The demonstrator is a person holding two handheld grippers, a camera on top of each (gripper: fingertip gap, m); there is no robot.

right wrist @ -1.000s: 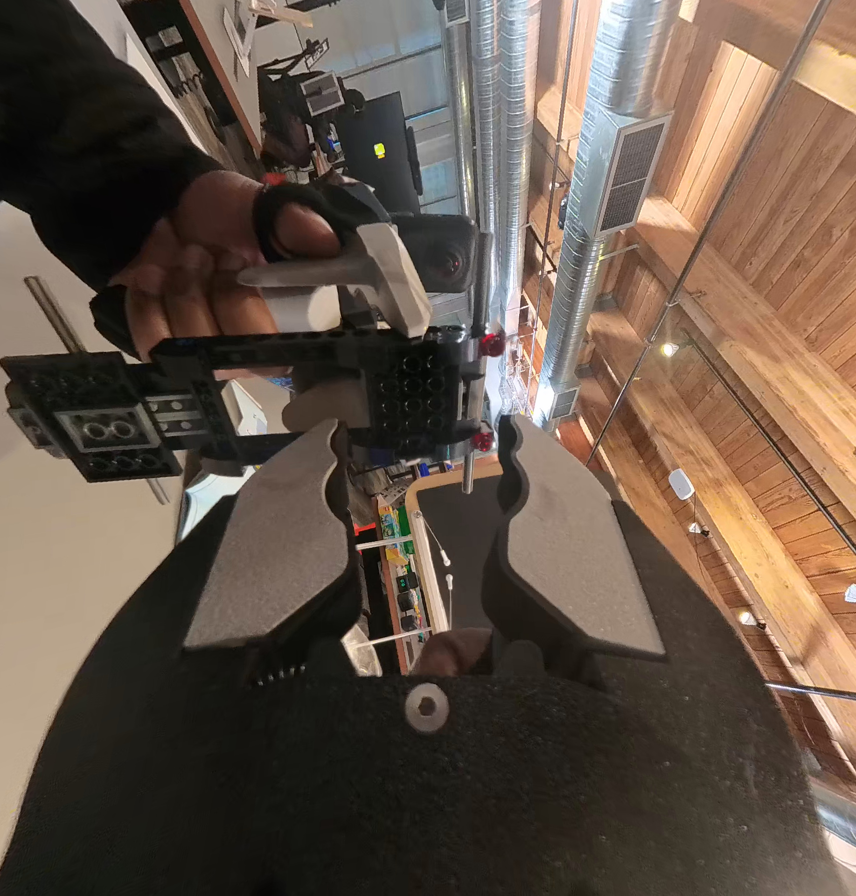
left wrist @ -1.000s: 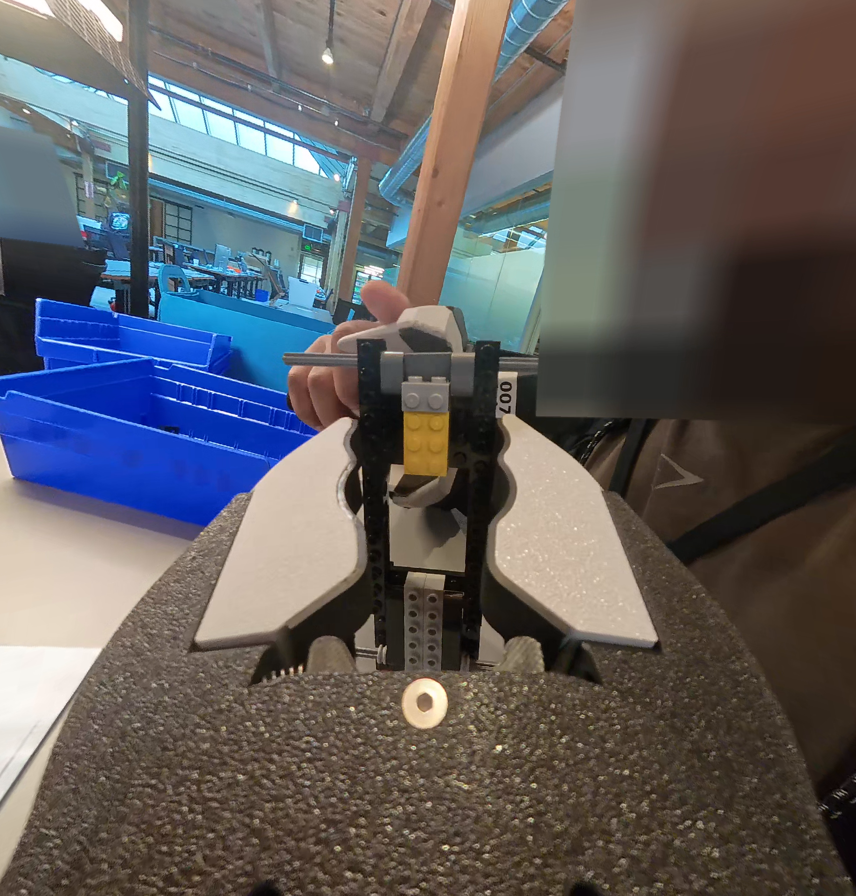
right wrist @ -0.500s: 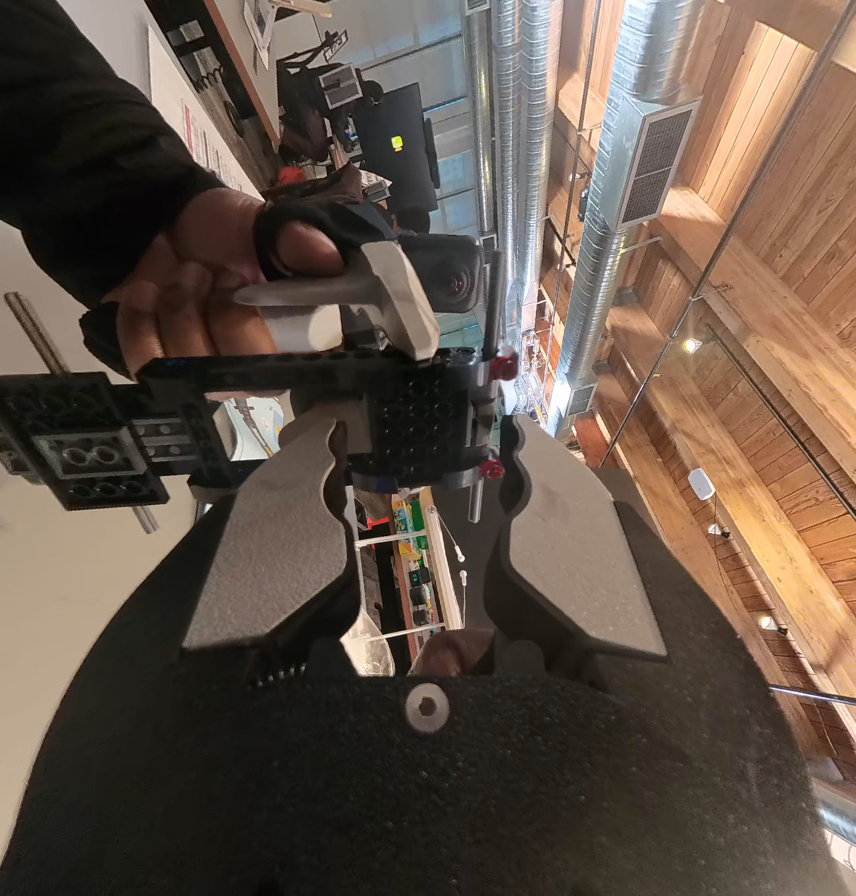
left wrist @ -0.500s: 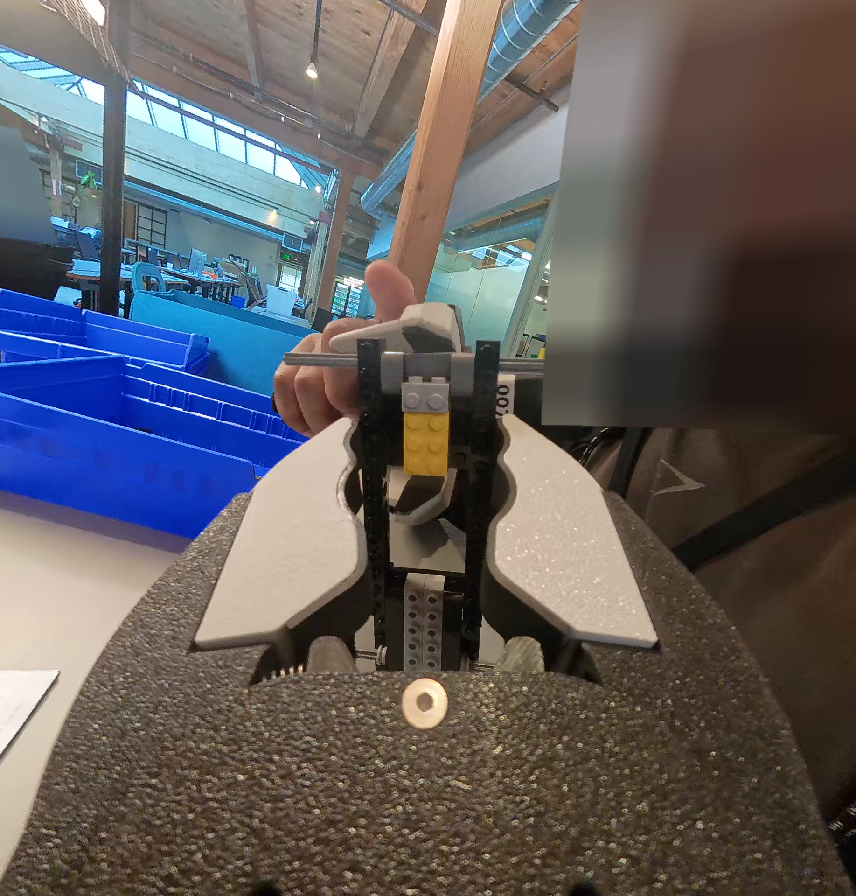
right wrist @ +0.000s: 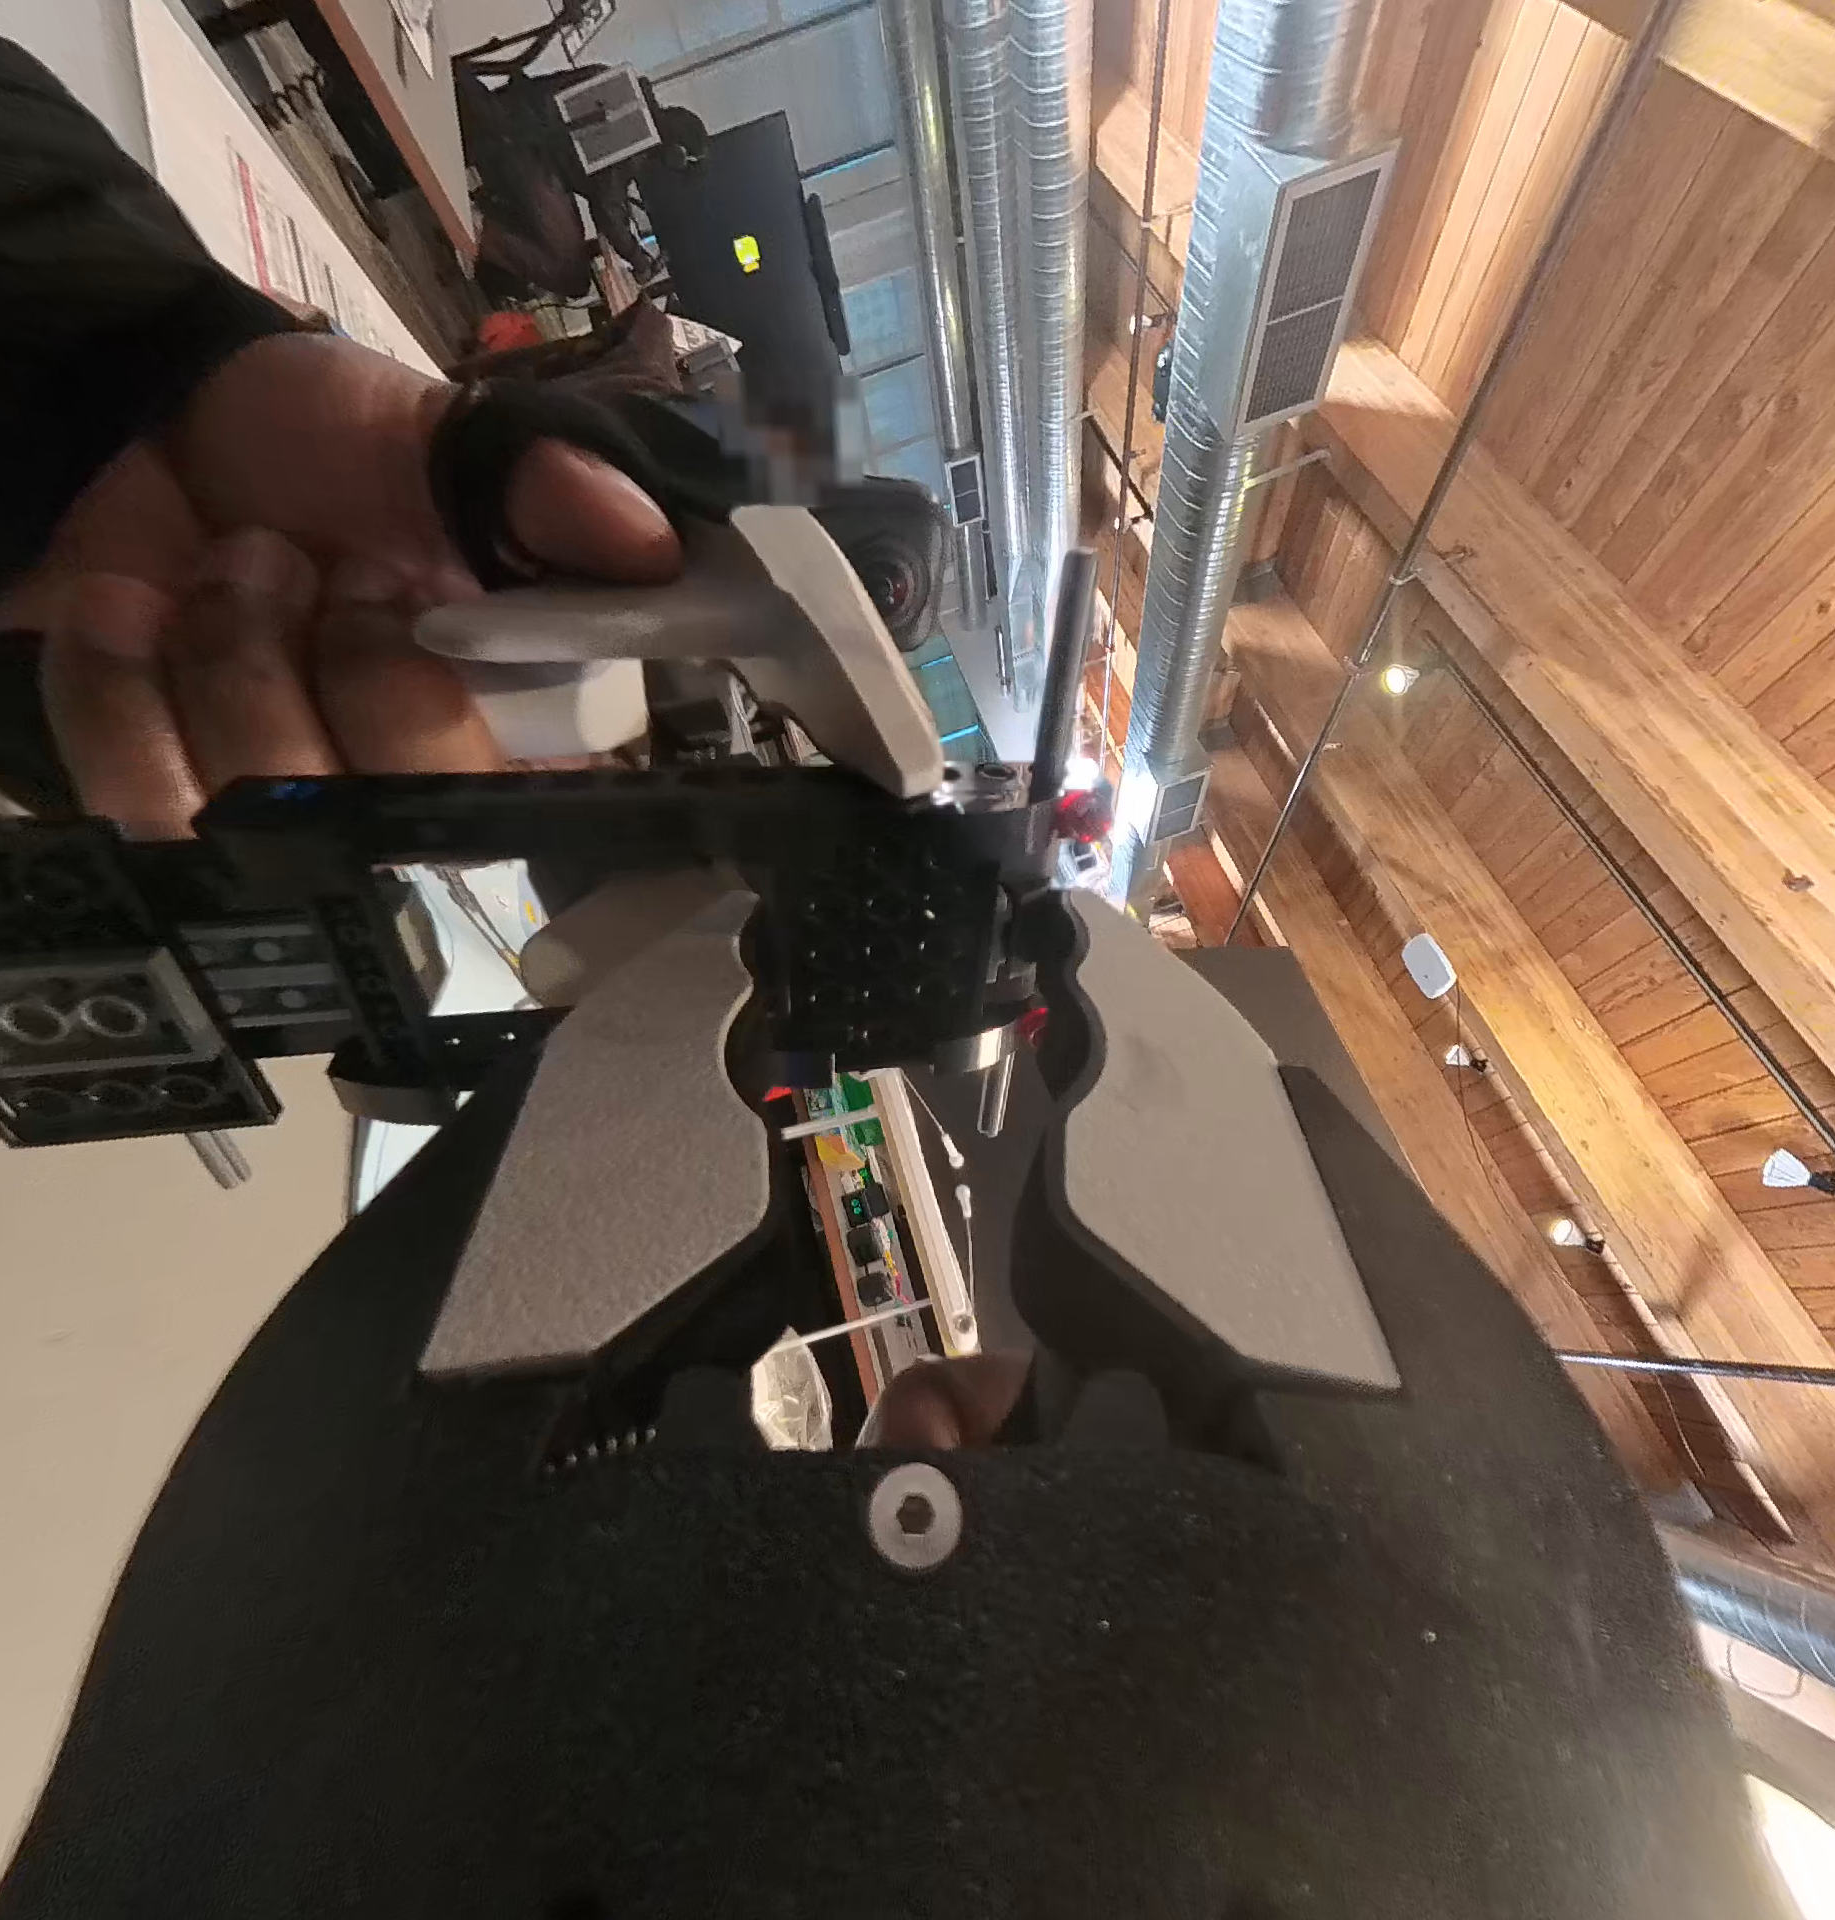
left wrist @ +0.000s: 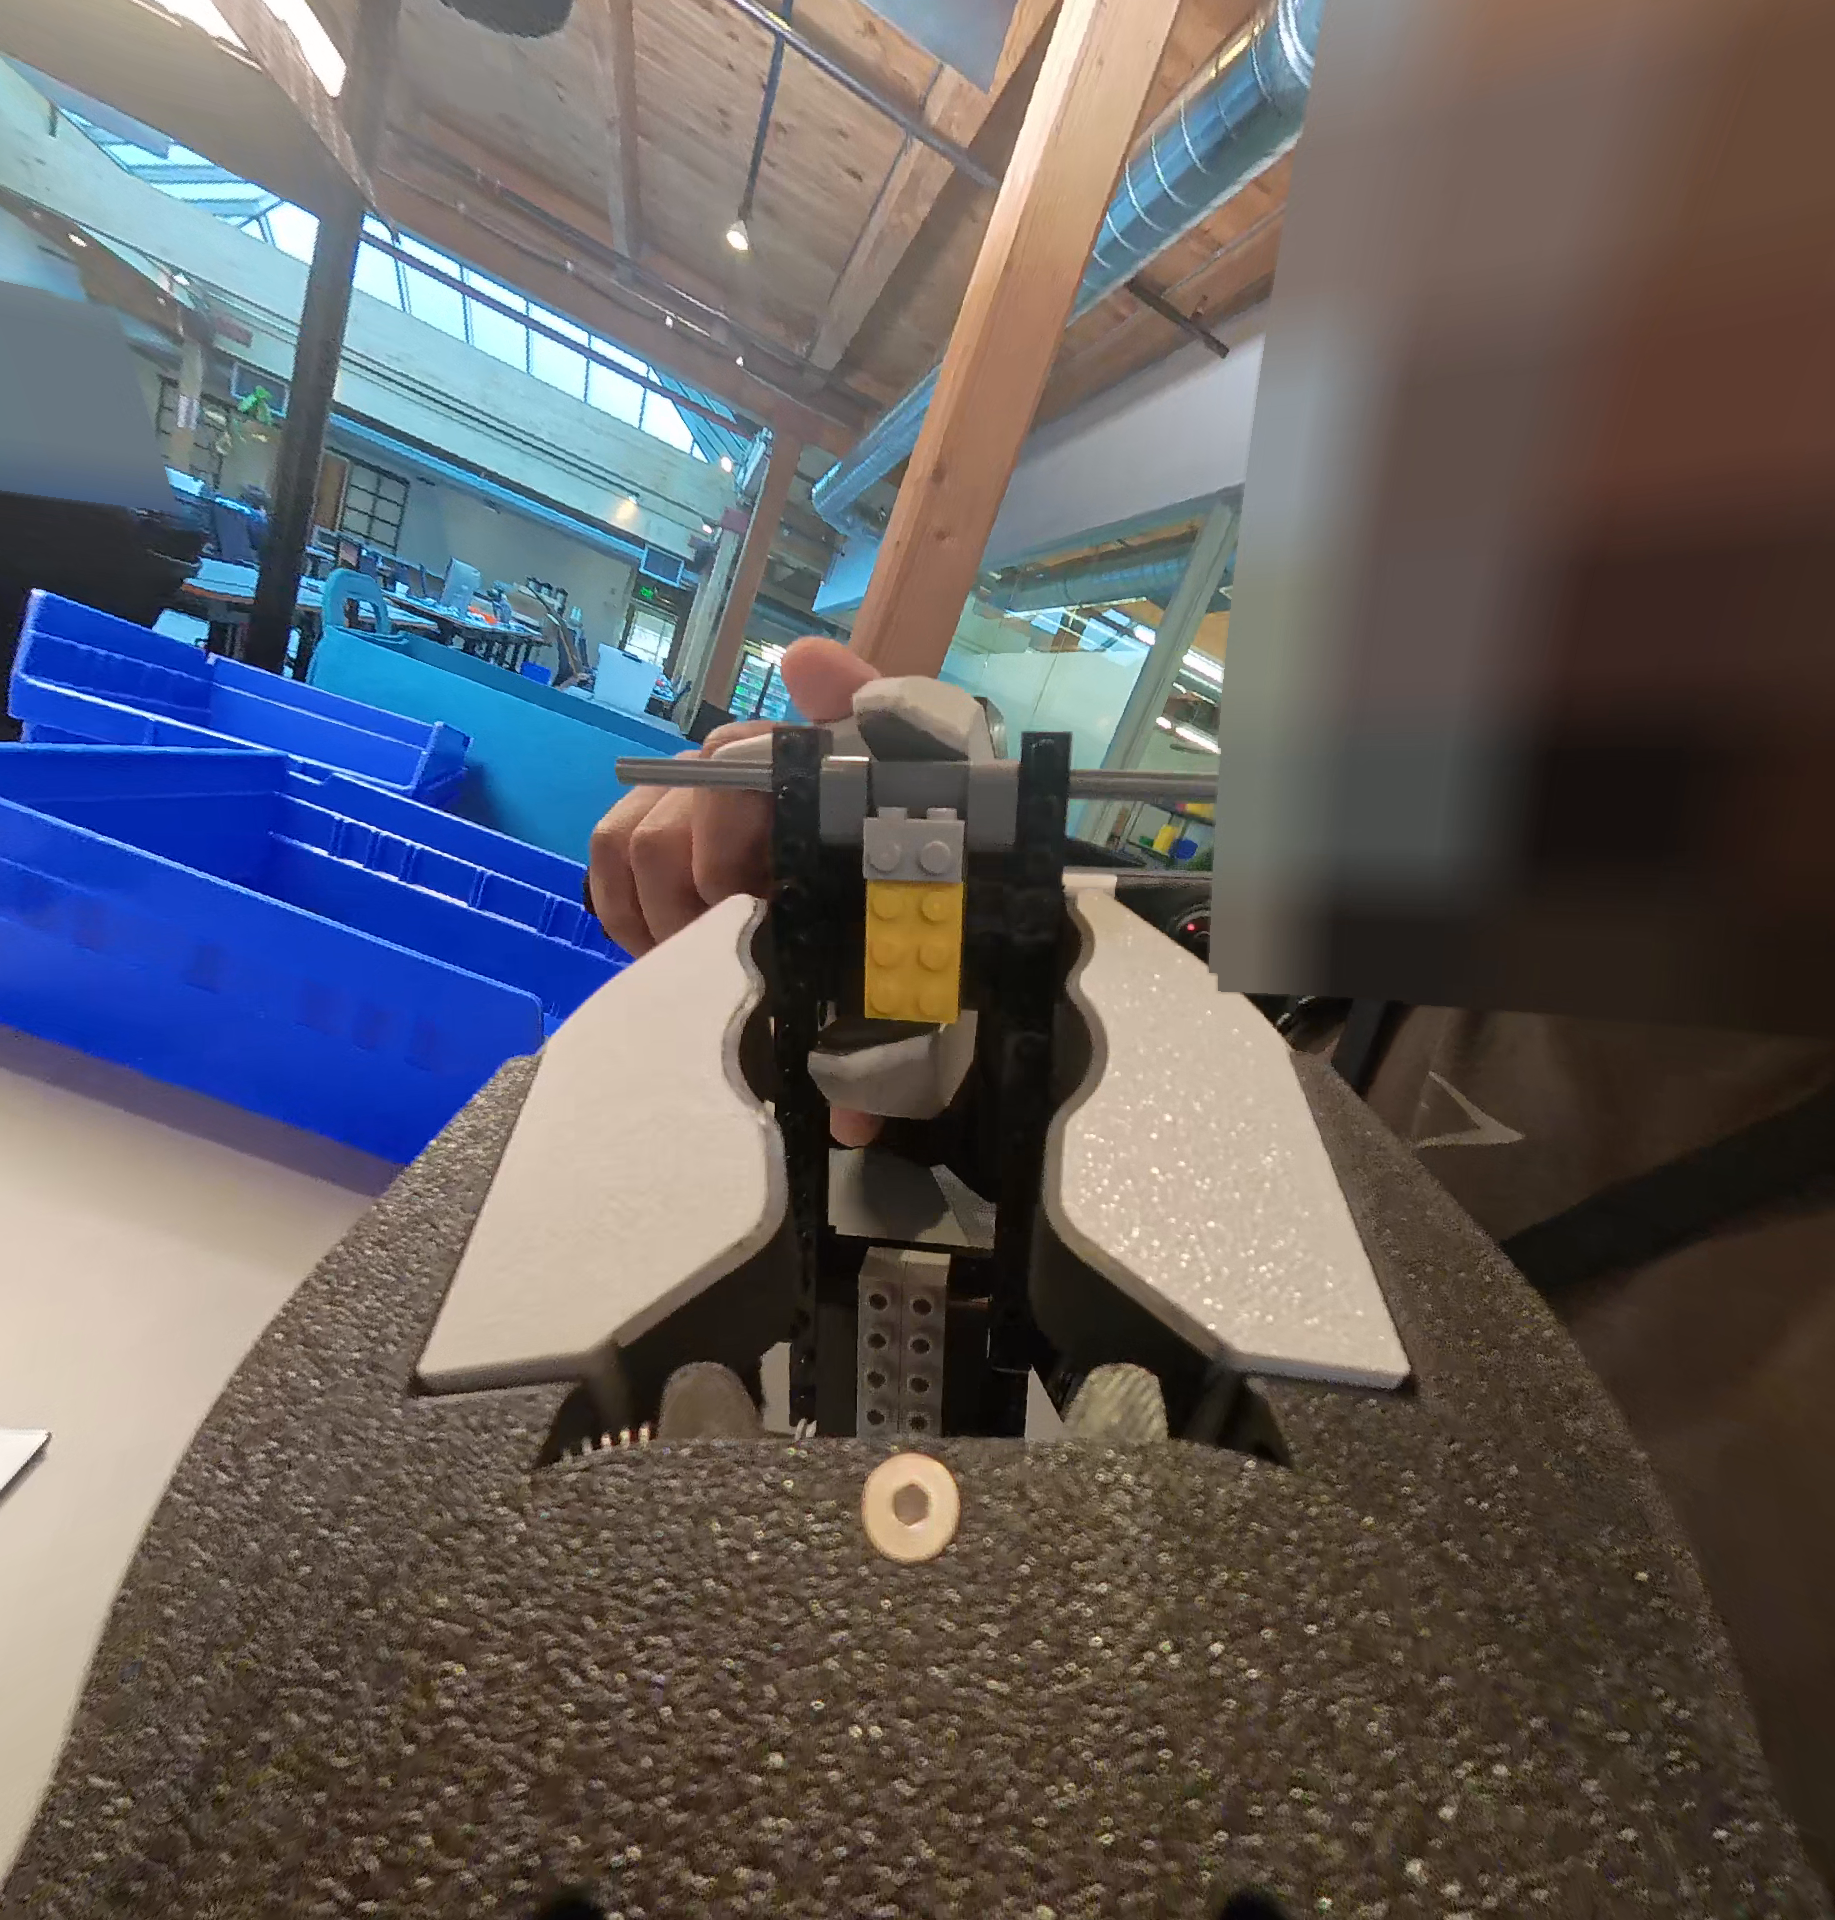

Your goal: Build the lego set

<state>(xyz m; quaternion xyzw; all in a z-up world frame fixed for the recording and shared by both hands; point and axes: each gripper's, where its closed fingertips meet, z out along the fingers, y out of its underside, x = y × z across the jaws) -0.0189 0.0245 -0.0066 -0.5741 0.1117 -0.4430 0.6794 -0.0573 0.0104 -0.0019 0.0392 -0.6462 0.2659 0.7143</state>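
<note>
Right hand-held gripper [right wrist: 908, 966] has closed in: its fingers now clamp the black brick frame's [right wrist: 882, 935] end. Left hand-held gripper [left wrist: 918, 935] still clamps the same frame, yellow brick [left wrist: 913, 951] between its rails, above the worktop [left wrist: 113, 1247].

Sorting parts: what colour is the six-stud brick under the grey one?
Yellow brick, clearest in the left wrist view.

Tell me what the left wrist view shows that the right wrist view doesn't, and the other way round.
Only the left view: blue bins on a pale table, a yellow brick under a grey brick, and a thin rod crossing the frame's top.

Only the right view: wood ceiling, silver ducts, a dark screen, and the frame's studded block between the right tool's fingers.

Both: the black brick frame, gripped by the left tool, and a hand on the other tool.
</note>
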